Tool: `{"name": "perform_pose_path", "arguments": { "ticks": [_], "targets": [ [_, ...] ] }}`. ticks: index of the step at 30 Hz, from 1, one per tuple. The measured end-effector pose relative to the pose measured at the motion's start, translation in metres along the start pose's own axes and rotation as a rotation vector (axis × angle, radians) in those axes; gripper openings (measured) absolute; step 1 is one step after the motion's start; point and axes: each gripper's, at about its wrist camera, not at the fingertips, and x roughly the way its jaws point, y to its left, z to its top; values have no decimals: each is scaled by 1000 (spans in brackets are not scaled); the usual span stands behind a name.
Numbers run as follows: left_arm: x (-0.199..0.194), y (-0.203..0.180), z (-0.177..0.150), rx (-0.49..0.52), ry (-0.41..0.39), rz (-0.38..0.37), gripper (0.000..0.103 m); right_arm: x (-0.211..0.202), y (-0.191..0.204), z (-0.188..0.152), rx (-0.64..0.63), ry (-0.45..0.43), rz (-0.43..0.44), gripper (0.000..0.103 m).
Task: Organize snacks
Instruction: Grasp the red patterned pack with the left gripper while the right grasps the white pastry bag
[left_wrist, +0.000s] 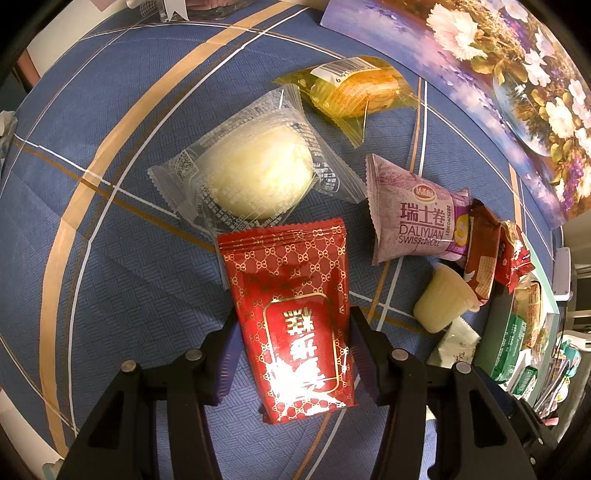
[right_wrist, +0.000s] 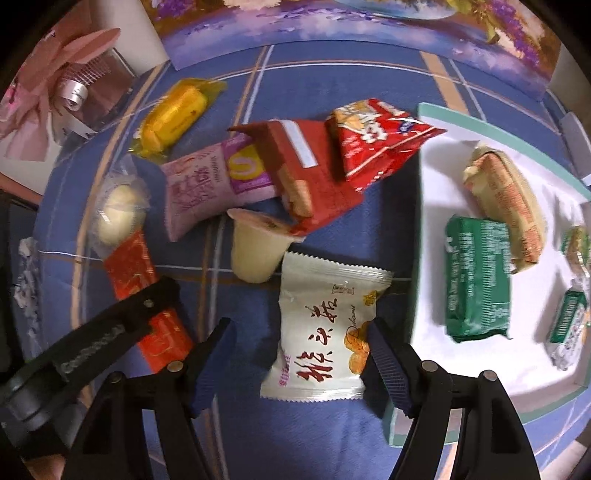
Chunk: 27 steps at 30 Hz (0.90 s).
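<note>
Sorting step, both hands mid-pick. Left fingers (left_wrist: 293, 347) clamp the red pouch (left_wrist: 291, 314) on the bench; right fingers (right_wrist: 299, 354) straddle the white packet (right_wrist: 325, 332), open. Next: close, carry to the tray (right_wrist: 424, 221) at 3 o'clock

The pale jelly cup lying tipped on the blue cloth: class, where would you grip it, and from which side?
Grip the jelly cup across its tapered side walls, near the middle, coming from above. It lies tipped, its sealed rim against the red wafer packet, so only its sides are free; keep clear of the white packet beside it.
</note>
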Motion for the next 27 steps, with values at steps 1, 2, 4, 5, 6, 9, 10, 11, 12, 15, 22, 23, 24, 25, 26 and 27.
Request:
{"name": "perform_pose_path", "arguments": {
  "ticks": [1, 2, 4, 5, 6, 9, 10, 11, 12, 15, 22, 23, 24, 25, 26, 27],
  "targets": [
    [0, 0, 0, -1, 0, 0, 56, 0, 1, 1, -2, 0, 4, 76],
    [0, 0, 0, -1, 0, -1, 56, 0, 2, 2, -4, 1, 3, 76],
    [0, 0, 0, -2, 0, 0, 56, 1, 3, 3, -6, 2, 6, 76],
    [1, 0, 0, -1, -1, 1, 56, 2, 6, 4, -3, 2, 11, 76],
    [1, 0, 0, -1, -1, 1, 56, 1, 7, 4, 0, 3, 16, 76],
    [0, 0, -1, -3, -2, 1, 56, 3, 4, 5, -2, 8, -11, 76],
    [0, 0, -1, -2, -2, 2, 56, 5, 3, 5, -2, 16, -23, 76],
    [1, 0, 0, -1, -2, 2, 56, 6, -1, 2, 0, 26, -21, 76],
    [1, 0, -1, 0, -2, 4, 56, 9, -2, 2, 6, 36, -18, 76],
    [1, -2, -2, 7, -5, 14, 56, 14, -3, 1, 1, 50, -24, 76],
    [2, -10, -3, 42, -18, 55, 56, 25, 3, -4, -27, 48, -76, 75],
    [2, -11, -4, 48, -20, 62, 56, 26, 5, -4, -31, 46, -84, 75],
    [2, -12, -4, 55, -21, 71, 56, 27, 7, -4, -35, 44, -91, 75],
    [3, -13, -4, 56, -22, 74, 56, 28, 8, -5, -41, 42, -100, 75],
    [3, -14, -5, 58, -23, 78, 56, 29, 10, -5, -48, 39, -111, 75],
    [3, -14, -5, 59, -24, 80, 56, 30, 14, -6, -55, 37, -119, 74]
  ]
}}
